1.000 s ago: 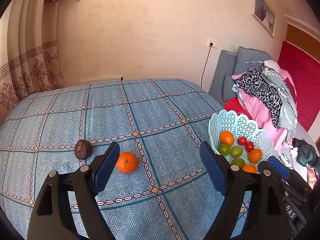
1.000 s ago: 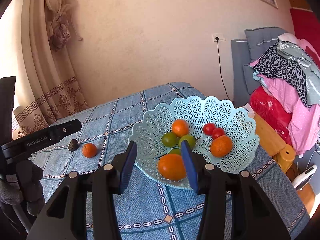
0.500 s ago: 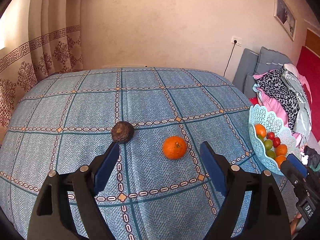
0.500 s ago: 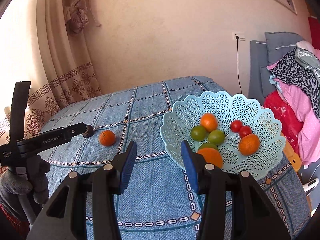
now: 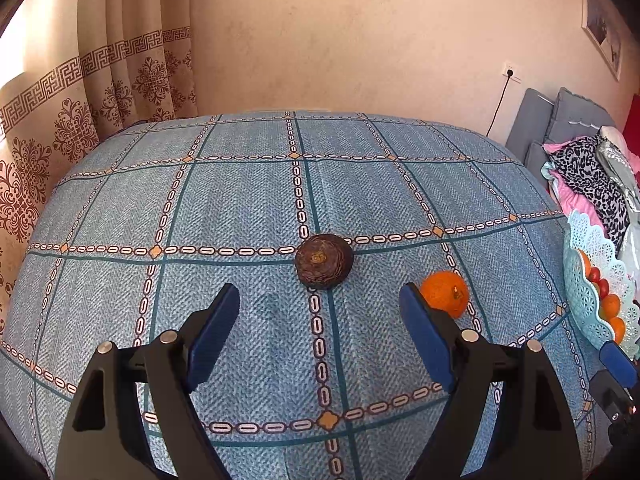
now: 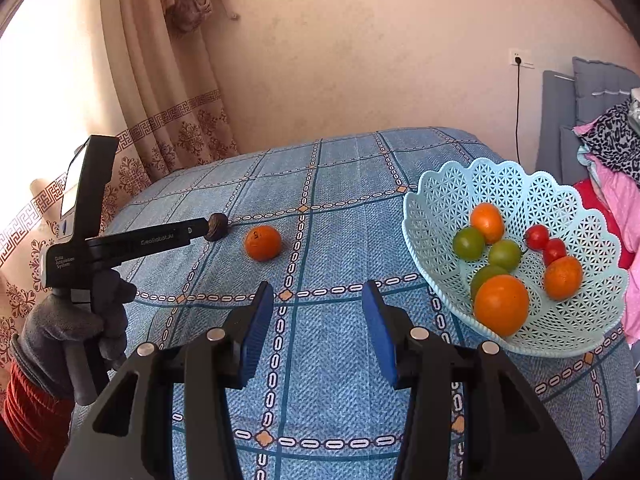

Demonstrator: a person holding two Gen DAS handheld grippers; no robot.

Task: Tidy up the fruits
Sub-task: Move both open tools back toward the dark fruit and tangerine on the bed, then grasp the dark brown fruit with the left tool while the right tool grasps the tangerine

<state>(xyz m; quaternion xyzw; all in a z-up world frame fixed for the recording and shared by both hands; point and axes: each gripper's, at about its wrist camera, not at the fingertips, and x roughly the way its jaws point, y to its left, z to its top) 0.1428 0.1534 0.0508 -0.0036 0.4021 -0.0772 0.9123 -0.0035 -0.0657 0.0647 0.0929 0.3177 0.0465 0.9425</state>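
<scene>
A dark brown round fruit (image 5: 324, 265) lies on the blue patterned bedspread (image 5: 240, 208), just beyond and centred between the fingers of my open left gripper (image 5: 320, 308). An orange (image 5: 445, 294) sits to its right, partly behind my right-hand finger. From the right wrist view the same brown fruit (image 6: 216, 227) and orange (image 6: 263, 243) lie left of a light blue lattice basket (image 6: 520, 184) holding several oranges, green fruits and red tomatoes. My right gripper (image 6: 318, 304) hangs open over the bedspread with nothing between its fingers. The left gripper (image 6: 192, 232) reaches up to the brown fruit.
A gloved hand (image 6: 76, 320) holds the left gripper's handle. Patterned curtains (image 5: 80, 100) hang at the left. A pile of clothes (image 5: 592, 184) and grey cushions (image 5: 560, 124) lie to the right of the bed. The basket (image 5: 588, 280) is at the bedspread's right edge.
My left gripper has swung left, so the brown fruit now lies centred ahead of it instead of the orange. My right gripper has drawn left, away from the basket.
</scene>
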